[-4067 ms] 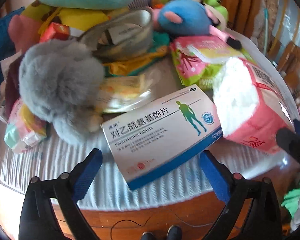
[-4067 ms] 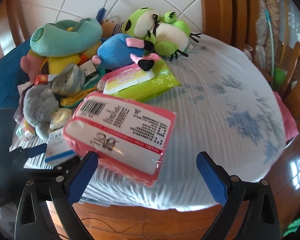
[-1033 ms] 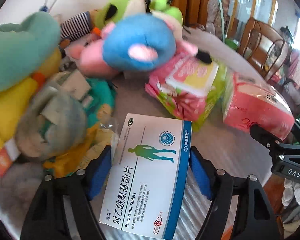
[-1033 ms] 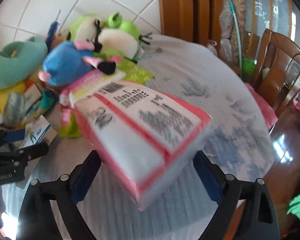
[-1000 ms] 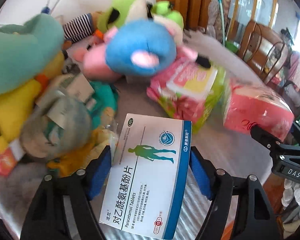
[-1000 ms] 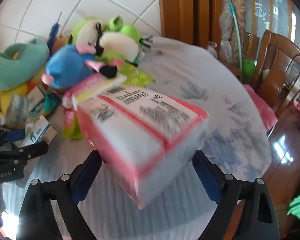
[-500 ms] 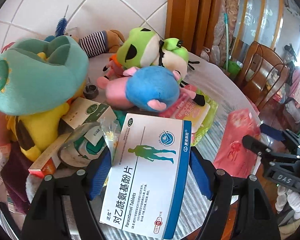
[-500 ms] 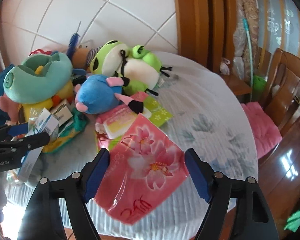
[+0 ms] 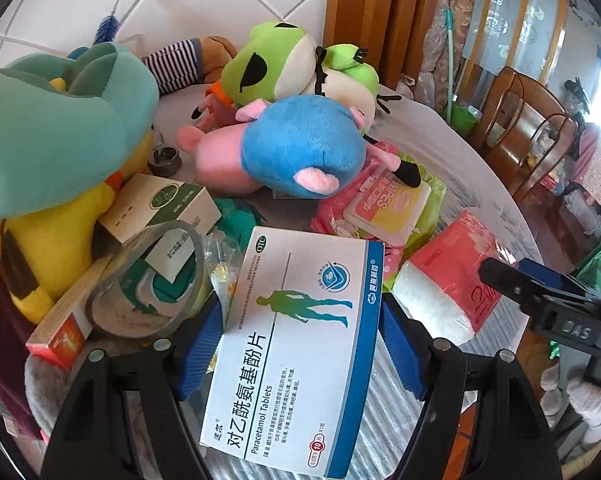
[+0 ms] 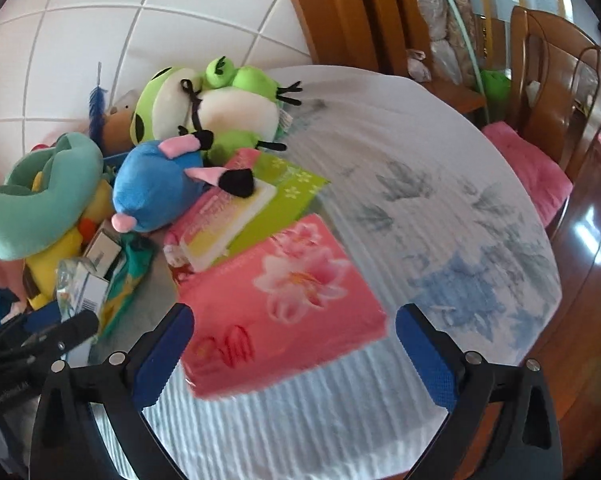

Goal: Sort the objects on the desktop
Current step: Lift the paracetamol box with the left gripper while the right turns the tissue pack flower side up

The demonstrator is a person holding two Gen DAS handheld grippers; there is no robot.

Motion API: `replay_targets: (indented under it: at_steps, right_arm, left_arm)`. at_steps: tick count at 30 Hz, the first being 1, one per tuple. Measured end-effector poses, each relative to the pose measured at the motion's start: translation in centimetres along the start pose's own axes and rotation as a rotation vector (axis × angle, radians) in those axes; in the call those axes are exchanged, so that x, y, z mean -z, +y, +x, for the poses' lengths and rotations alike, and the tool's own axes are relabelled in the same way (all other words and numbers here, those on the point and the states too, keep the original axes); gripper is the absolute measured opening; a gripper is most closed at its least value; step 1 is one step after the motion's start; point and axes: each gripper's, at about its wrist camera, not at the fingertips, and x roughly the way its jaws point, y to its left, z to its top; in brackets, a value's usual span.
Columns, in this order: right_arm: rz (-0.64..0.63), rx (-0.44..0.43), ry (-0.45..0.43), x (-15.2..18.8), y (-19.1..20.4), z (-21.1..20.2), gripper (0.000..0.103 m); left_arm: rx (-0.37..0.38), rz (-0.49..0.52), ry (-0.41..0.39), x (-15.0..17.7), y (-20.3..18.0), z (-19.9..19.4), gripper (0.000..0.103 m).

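My left gripper [image 9: 300,344] is shut on a white and blue paracetamol tablet box [image 9: 296,344] and holds it above the cluttered table. My right gripper [image 10: 294,348] is open; the pink tissue pack [image 10: 280,300] lies on the striped tablecloth [image 10: 440,184] between its blue pads, apart from them. The tissue pack also shows in the left wrist view [image 9: 448,276], with the right gripper's finger [image 9: 512,284] beside it.
Plush toys crowd the back: a blue and pink one [image 9: 296,144], a green frog [image 10: 216,108], a teal and yellow one [image 9: 52,136]. A wipes pack [image 9: 384,204], a tape roll [image 9: 148,280] and small boxes [image 9: 160,208] lie among them. Wooden chairs [image 10: 556,76] stand at the right.
My right gripper has let go of the pink tissue pack, which now lies flat on the cloth, flower side up. My left gripper still holds the tablet box, lifted higher.
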Motion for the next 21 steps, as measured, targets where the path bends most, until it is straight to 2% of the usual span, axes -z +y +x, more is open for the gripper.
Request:
replay_targets:
  at_steps: [6,11,16,17,19,21]
  right_arm:
    - [-0.148,0.063,0.010,1.0,1.5,0.3,0.103]
    - [-0.256,0.061,-0.047,1.3,1.1,-0.5,0.103]
    - [-0.261,-0.044,-0.036,-0.5,-2.2,-1.1,0.102]
    - [-0.275,-0.065,-0.029,-1.0,-2.8,-1.1,0.099]
    - [-0.318,-0.098,-0.010,-1.8,-3.3,-0.6,0.070]
    - [-0.370,-0.136,0.021,-2.7,-3.7,-0.2,0.053]
  left_arm:
    - [0.016,-0.014,0.005,0.1,0.3,0.3,0.075]
    - [-0.018,-0.047,0.004,0.9,-0.2,0.0,0.075]
    - [-0.096,-0.134,-0.006,1.5,-1.7,-0.2,0.075]
    - [-0.117,-0.156,-0.007,1.6,-2.1,-0.3,0.075]
    - [-0.162,-0.219,-0.011,2.1,-3.0,-0.4,0.075]
    - [-0.200,-0.279,-0.017,2.7,-4.0,-0.7,0.075]
